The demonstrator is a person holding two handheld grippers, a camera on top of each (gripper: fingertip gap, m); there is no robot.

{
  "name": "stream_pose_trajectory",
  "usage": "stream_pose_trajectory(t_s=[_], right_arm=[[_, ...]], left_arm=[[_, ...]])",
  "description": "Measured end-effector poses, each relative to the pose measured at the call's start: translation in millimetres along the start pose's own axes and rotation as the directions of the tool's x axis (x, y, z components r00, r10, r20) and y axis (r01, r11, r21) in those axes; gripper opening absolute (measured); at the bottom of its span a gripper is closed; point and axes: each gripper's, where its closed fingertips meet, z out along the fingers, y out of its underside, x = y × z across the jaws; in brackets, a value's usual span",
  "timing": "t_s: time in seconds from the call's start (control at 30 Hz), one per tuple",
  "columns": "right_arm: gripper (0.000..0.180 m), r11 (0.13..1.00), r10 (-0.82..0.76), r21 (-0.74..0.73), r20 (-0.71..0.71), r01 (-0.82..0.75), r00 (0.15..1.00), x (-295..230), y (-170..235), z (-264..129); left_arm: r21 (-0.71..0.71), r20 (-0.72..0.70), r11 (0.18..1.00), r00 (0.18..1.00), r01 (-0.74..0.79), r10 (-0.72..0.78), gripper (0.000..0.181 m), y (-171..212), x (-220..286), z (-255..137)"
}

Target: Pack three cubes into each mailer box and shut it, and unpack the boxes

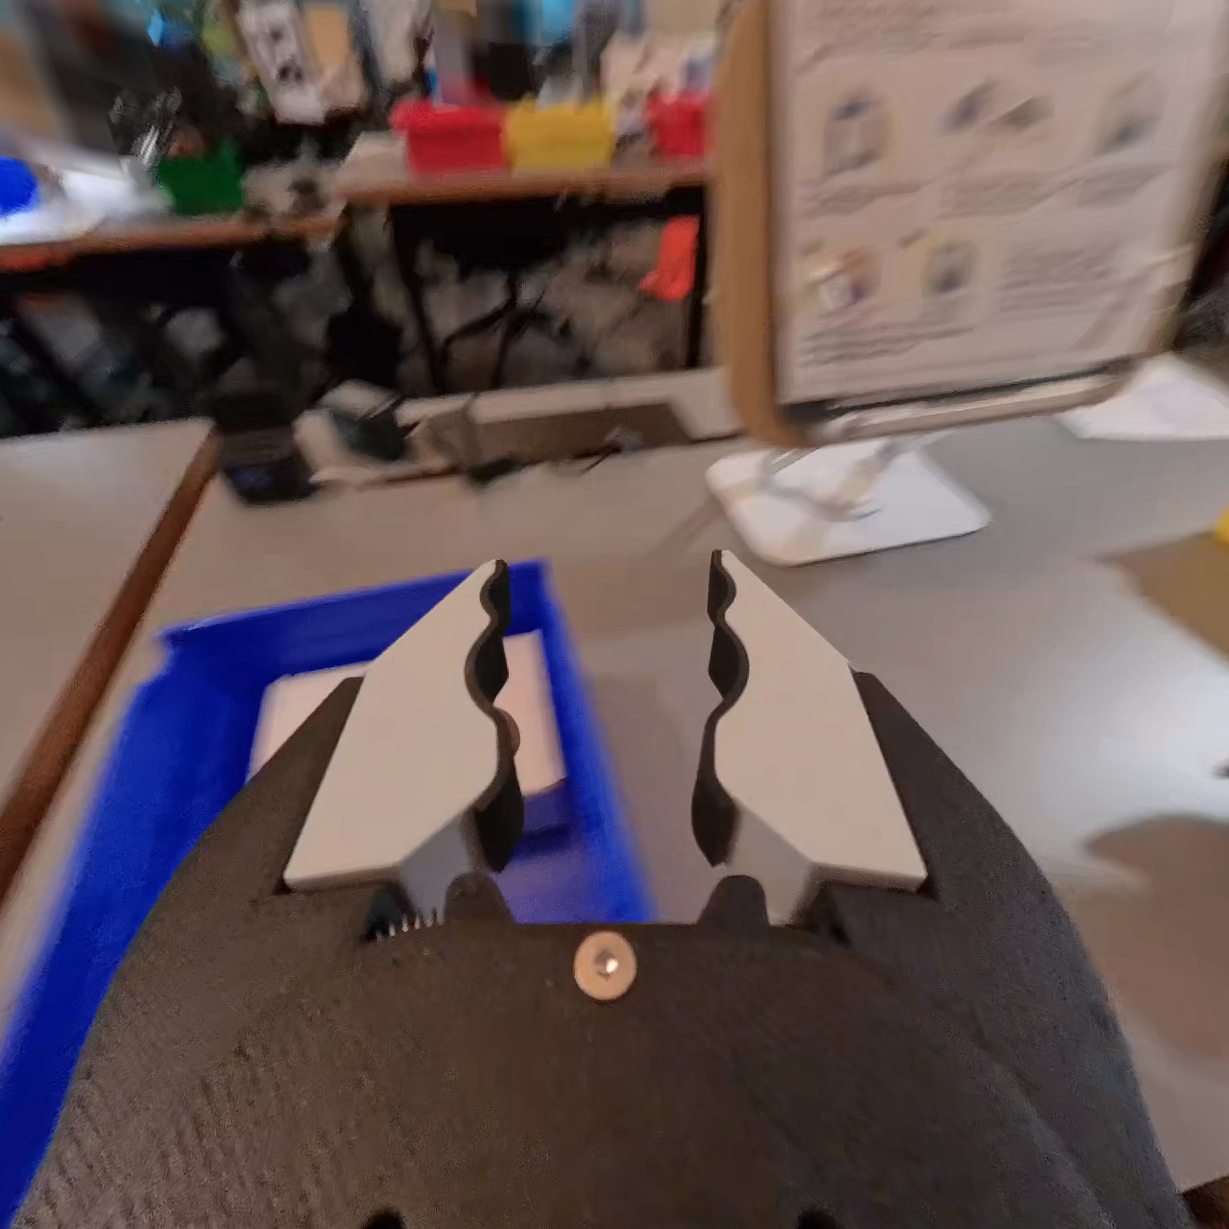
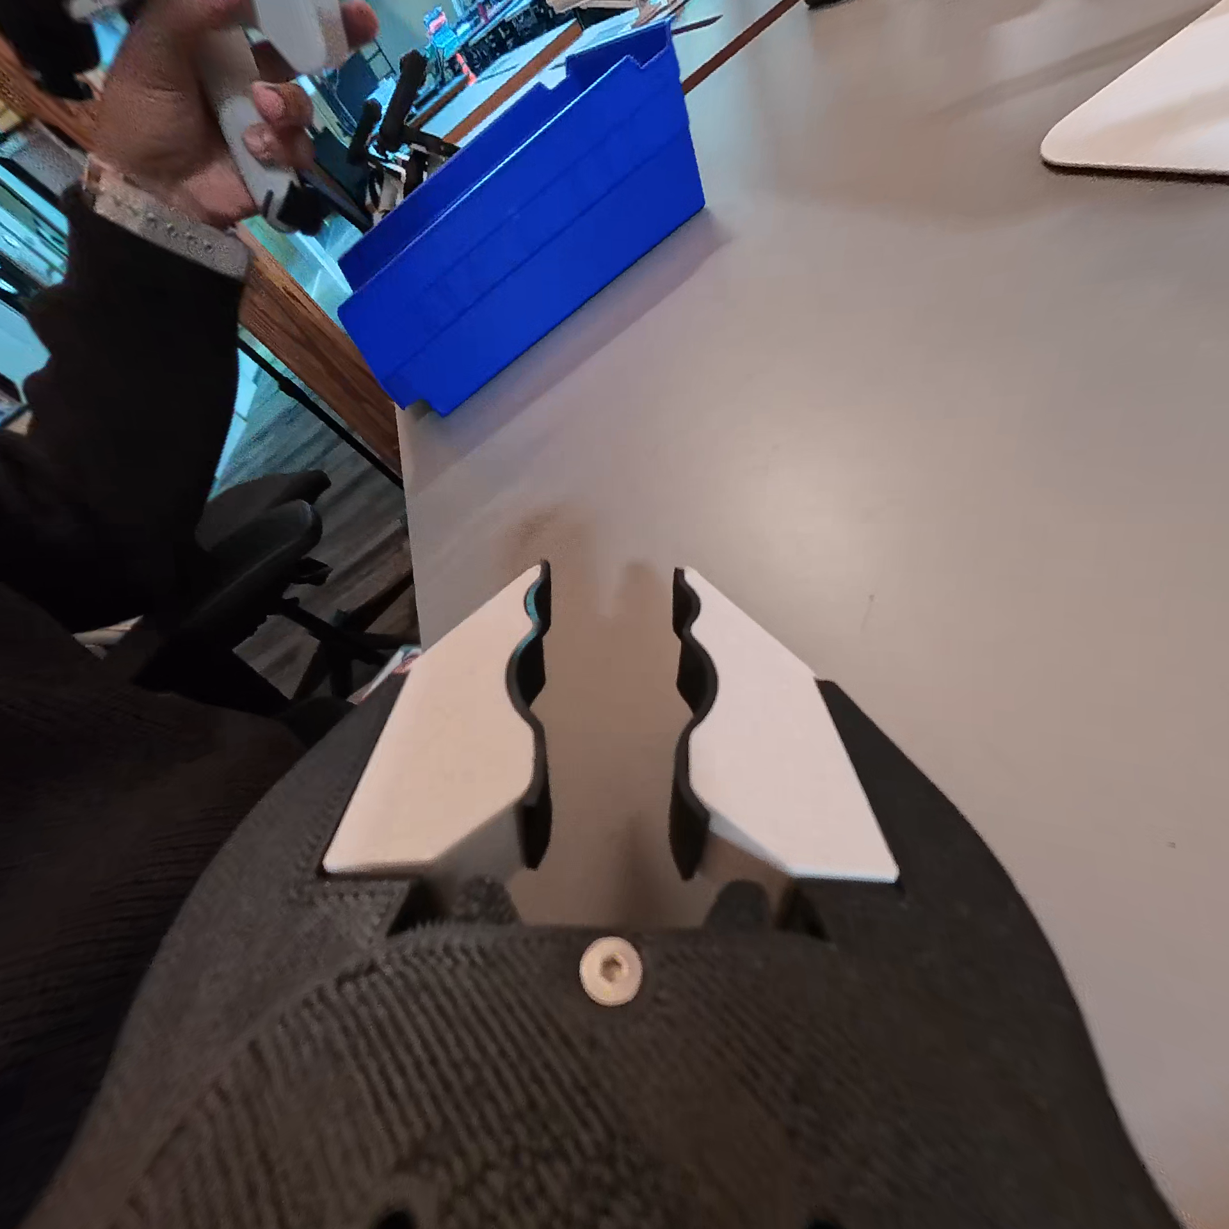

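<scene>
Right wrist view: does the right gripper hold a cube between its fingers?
No, the right gripper is open and only the bare grey table shows between its fingers.

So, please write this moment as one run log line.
left gripper: open, empty, over blue bin | right gripper: open, empty, over table

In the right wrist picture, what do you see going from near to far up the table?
right hand-held gripper → bare grey table → blue bin → more tables far behind.
</scene>
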Motion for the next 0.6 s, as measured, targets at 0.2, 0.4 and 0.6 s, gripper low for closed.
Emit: stream_pose_trajectory(t_s=[0.2, 0.4, 0.6], right_arm=[[0.037, 0.999, -0.023, -0.036, 0.004, 0.023, 1.000, 0, 4, 1], [0.036, 0.996, -0.061, -0.064, -0.024, 0.059, 0.998, 4, 6, 1], [0.036, 0.998, -0.037, -0.057, -0.013, 0.036, 0.999, 5, 5, 1]], left_arm=[[-0.460, -0.001, 0.885, 0.997, -0.066, 0.074, 0.061, 102, -107, 23], [-0.646, -0.212, 0.684, 0.941, -0.338, 0.265, 0.076, 168, -103, 17], [-0.685, -0.391, 0.586, 0.897, -0.433, 0.206, 0.046, 177, -69, -10]])
